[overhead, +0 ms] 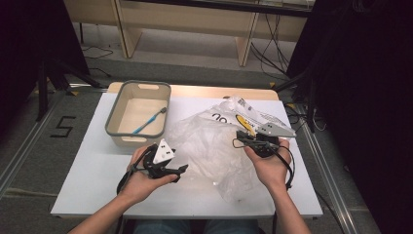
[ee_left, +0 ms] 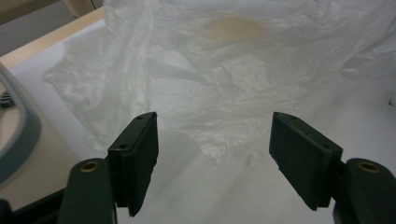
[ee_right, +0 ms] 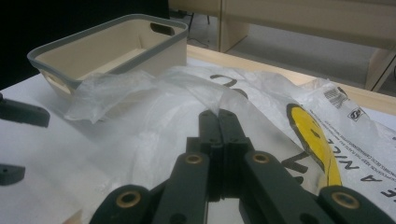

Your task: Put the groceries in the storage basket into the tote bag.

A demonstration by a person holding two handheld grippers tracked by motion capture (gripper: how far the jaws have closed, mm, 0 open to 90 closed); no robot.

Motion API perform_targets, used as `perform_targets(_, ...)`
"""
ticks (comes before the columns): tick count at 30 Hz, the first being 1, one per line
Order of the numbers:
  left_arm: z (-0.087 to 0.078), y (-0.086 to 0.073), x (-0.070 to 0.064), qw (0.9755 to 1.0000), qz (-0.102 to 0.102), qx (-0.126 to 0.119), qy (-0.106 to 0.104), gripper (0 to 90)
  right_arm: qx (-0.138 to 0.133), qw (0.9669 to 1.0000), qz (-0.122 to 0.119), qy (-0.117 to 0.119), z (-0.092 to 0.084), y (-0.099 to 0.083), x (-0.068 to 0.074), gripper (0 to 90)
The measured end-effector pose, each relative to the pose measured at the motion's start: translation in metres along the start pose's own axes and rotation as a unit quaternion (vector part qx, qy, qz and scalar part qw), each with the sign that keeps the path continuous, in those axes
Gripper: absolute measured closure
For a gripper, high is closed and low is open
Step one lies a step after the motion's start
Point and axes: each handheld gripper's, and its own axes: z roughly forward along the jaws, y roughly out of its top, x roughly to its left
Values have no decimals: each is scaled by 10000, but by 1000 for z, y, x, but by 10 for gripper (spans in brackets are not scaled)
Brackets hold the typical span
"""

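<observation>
On the white table (overhead: pixel 92 165) in the high view, the plastic bag (overhead: pixel 214 146) lies spread between your hands, beside the basket (overhead: pixel 114 127) that holds a toothbrush (overhead: pixel 148 121), so I judge you're at the step of opening the bag. Along your left gripper (ee_left: pixel 212 154), its jaws stand wide and empty, facing the bag's near edge; next, ease forward onto one layer. In the right gripper view, your right gripper (ee_right: pixel 219 122) is pinched on a fold of the bag.

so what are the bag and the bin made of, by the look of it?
Bag: thin plastic film, translucent white and glossy; it crinkles, the table shows through, and print sits on it. The right gripper pinches a fold of it.
Bin: looks like rigid moulded plastic, matte cream walls with a grey rim and cut-out handles; the rim could be a softer material, hard to tell.
</observation>
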Motion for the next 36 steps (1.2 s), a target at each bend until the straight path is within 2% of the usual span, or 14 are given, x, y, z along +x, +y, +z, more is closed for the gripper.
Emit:
perform_targets(6, -15, 9, 14, 9999, -75, -122, 11, 313, 0, 10000, 24, -24, -1, 0, -2, 900)
perform_targets(10, -21, 13, 30, 9995, -184, -188, 156, 313, 3, 10000, 4, -15, 0, 0, -2, 900)
perform_targets(15, -25, 19, 51, 9992, -314, -112, 236, 305, 27, 10000, 17, -24, 0, 0, -2, 900)
perform_targets(21, -19, 33, 82, 9984, -276, 213, 442, 306, 41, 10000, 21, -16, 1, 0, -2, 900)
perform_targets(24, -14, 39, 97, 9976, -334, 368, 484, 306, 42, 10000, 25, -16, 1, 0, -2, 900)
perform_targets(29, -2, 45, 121, 9951, -345, 725, 582, 312, 35, 10000, 28, -17, 1, -1, -3, 900)
perform_targets(36, 11, 53, 145, 9917, -318, 981, 767, 347, 30, 10000, 26, -15, 1, -1, -3, 900)
